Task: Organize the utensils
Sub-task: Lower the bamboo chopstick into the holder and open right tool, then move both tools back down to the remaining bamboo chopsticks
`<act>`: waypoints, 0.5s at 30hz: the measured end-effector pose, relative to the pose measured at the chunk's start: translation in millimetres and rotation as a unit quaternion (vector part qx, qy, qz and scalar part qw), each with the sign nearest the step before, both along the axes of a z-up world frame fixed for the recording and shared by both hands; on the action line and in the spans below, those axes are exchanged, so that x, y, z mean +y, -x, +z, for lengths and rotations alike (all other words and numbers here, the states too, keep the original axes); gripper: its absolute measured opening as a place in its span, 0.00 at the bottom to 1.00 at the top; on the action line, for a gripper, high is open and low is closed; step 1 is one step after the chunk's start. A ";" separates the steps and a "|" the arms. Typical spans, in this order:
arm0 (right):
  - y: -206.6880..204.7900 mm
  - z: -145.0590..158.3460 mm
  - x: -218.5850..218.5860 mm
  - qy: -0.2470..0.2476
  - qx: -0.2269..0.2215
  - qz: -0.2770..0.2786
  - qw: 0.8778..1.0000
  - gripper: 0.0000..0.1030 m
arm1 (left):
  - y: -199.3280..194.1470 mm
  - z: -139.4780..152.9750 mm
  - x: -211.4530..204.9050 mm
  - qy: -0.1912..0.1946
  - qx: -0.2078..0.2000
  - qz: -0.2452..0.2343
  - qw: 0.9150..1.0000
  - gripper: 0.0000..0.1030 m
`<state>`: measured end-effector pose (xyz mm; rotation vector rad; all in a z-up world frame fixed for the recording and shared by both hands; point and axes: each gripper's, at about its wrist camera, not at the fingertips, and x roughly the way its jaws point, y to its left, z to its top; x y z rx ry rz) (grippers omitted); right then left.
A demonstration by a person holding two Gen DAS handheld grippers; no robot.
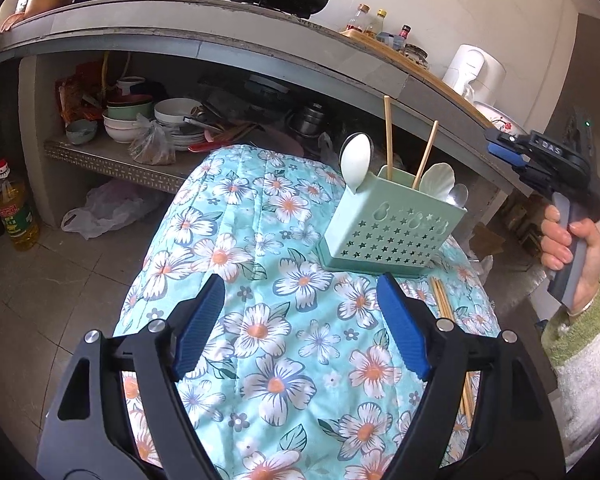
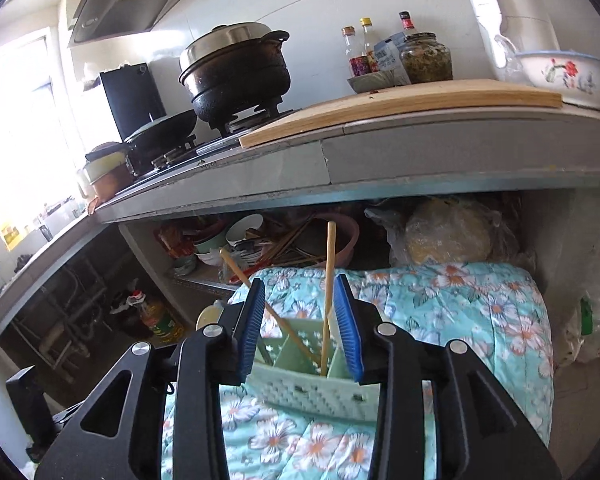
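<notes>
At about one o'clock from my left gripper [image 1: 300, 320], the mint-green utensil holder [image 1: 396, 228] stands upright on the floral quilt [image 1: 236, 240]. My left gripper is released, its blue pads spread wide with only flowered cloth between them, well short of the holder. Out of the holder rise two chopsticks [image 1: 389, 136], one near upright and one leaning toward one o'clock, plus a pale spoon [image 1: 356, 160] at its eleven o'clock corner, a white scalloped spoon [image 1: 438, 182] and a metal spoon [image 1: 458, 194] at its right end. More chopsticks [image 1: 442, 300] lie flat on the quilt at five o'clock from the holder, partly hidden behind my left gripper's right finger.

My right gripper [image 2: 304, 332] hangs just above the holder, looking down into its divided compartments. It is released too: the upright chopstick stands between the pads, nearer the right one, though I cannot tell whether it touches that pad. The leaning chopstick slants toward eleven o'clock and passes behind the left pad. In the left wrist view my right hand [image 1: 572, 248] grips the handle at three o'clock.

Behind the quilt runs the kitchen bench [image 2: 380, 148] with a black pot [image 2: 236, 72] on the stove.
</notes>
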<state>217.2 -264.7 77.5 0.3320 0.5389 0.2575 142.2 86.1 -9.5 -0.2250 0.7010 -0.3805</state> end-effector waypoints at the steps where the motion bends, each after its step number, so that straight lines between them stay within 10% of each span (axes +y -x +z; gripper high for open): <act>1: 11.3 -5.9 -5.1 -0.008 0.012 -0.001 1.000 0.34 | 0.3 -1.5 -2.5 -0.001 0.004 -0.004 1.000 0.73; 15: 113.1 -178.1 -45.5 -0.146 0.254 -0.047 0.955 0.35 | 5.8 -38.2 -59.0 -0.051 0.082 -0.062 0.993 0.73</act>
